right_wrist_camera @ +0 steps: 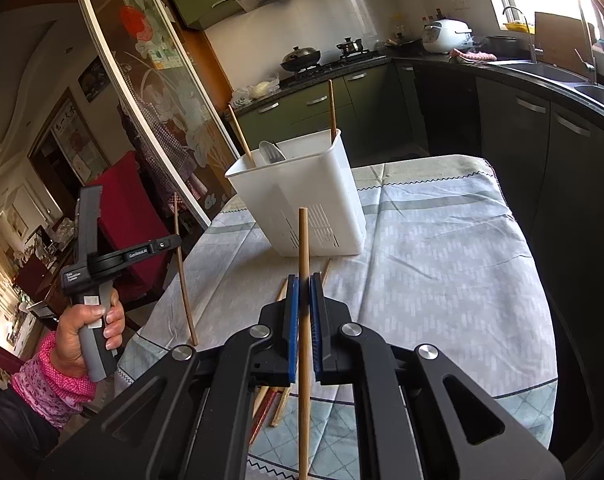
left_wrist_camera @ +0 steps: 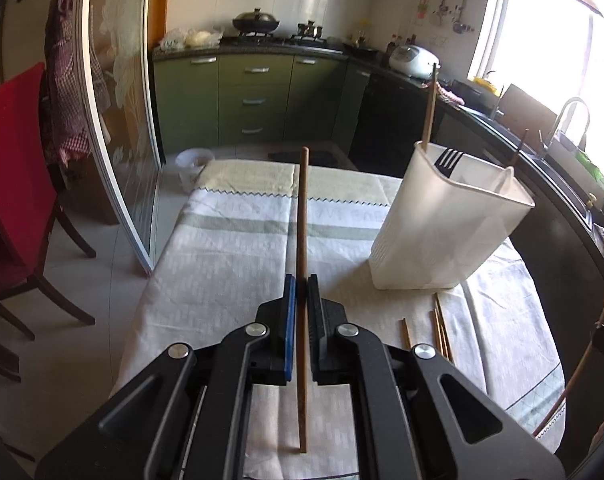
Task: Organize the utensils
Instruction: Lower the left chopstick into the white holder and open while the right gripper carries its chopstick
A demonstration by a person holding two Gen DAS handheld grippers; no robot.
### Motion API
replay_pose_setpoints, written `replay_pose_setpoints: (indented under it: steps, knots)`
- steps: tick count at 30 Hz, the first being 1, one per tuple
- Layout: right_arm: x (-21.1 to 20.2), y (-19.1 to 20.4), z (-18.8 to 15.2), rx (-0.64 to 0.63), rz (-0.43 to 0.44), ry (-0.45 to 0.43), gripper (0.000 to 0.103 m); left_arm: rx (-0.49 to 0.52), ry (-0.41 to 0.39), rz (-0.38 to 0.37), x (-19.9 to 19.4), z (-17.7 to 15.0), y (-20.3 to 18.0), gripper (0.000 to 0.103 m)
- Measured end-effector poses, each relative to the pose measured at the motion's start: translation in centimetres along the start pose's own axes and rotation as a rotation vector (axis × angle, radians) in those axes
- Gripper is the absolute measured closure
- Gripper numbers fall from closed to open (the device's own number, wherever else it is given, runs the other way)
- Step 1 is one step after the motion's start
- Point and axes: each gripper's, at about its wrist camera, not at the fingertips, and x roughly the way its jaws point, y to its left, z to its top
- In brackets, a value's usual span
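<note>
Right wrist view: my right gripper (right_wrist_camera: pixel 303 286) pinches a chopstick (right_wrist_camera: pixel 303 320); its bottom end is cut off. My left gripper (left_wrist_camera: pixel 300 286) squeezes a brown chopstick (left_wrist_camera: pixel 302 240); the tiny handle writing at nine o'clock is too blurry.

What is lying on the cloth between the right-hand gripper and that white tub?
In the right wrist view, a few loose chopsticks lie on the tablecloth between the right gripper and the white utensil holder.

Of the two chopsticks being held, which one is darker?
The chopstick in the left hand-held gripper is dark brown; the right hand-held gripper holds a paler, bamboo-coloured chopstick.
</note>
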Motion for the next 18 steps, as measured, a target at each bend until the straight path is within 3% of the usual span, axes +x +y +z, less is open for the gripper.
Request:
replay_pose_setpoints:
  steps: [5, 18]
  knots:
    - [0.1, 0.5, 0.0, -0.010, -0.003, 0.004, 0.097, 0.004, -0.053, -0.036, -2.7, -0.5, 0.2, 0.097]
    - [0.1, 0.3, 0.0, -0.013, -0.009, 0.007, 0.097, 0.027, -0.085, -0.055, -4.0, -0.3, -0.4, 0.097]
